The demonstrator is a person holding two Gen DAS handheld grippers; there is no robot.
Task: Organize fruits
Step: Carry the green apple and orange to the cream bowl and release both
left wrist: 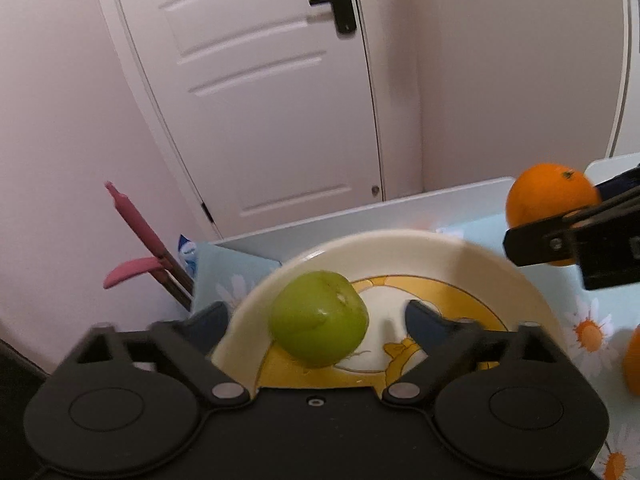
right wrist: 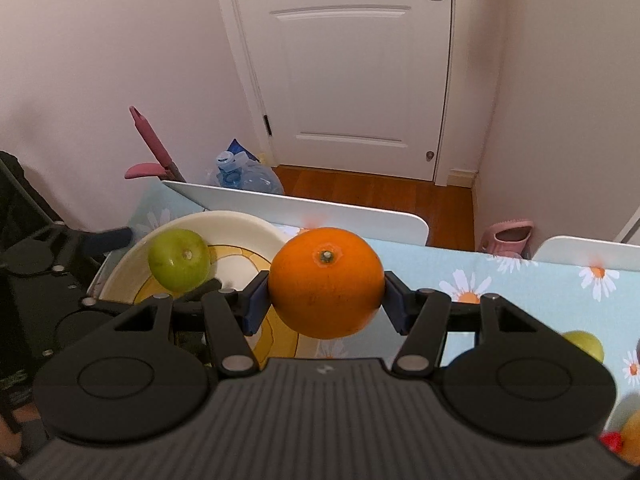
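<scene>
Left hand-held gripper [left wrist: 316,320]: jaws spread wide, nothing gripped. Green fruit [left wrist: 319,318] sits between the fingers, closer to the left one, clear of both pads, resting in the cream bowl [left wrist: 460,256] directly under and ahead of the gripper.

Right hand-held gripper [right wrist: 324,290]: jaws partway closed, both blue pads pressed on the orange [right wrist: 325,282], stem end facing the camera. It sits just right of the bowl rim; the bowl and green fruit are ahead-left of it. The left gripper's body is at its far left, its near finger crossing in front of the bowl.

Second green fruit [right wrist: 584,345] lies right of the right gripper, partly hidden behind its body. Another orange [left wrist: 632,364] is at the left gripper's far right, cut off by the frame.

Surface [right wrist: 540,280]: light-blue cloth with daisy print, white raised edge at the far side. Beyond it: white panel door [right wrist: 352,60], wood floor, pink walls, water jug [right wrist: 244,172], pink handle [right wrist: 150,136] leaning on the wall.
</scene>
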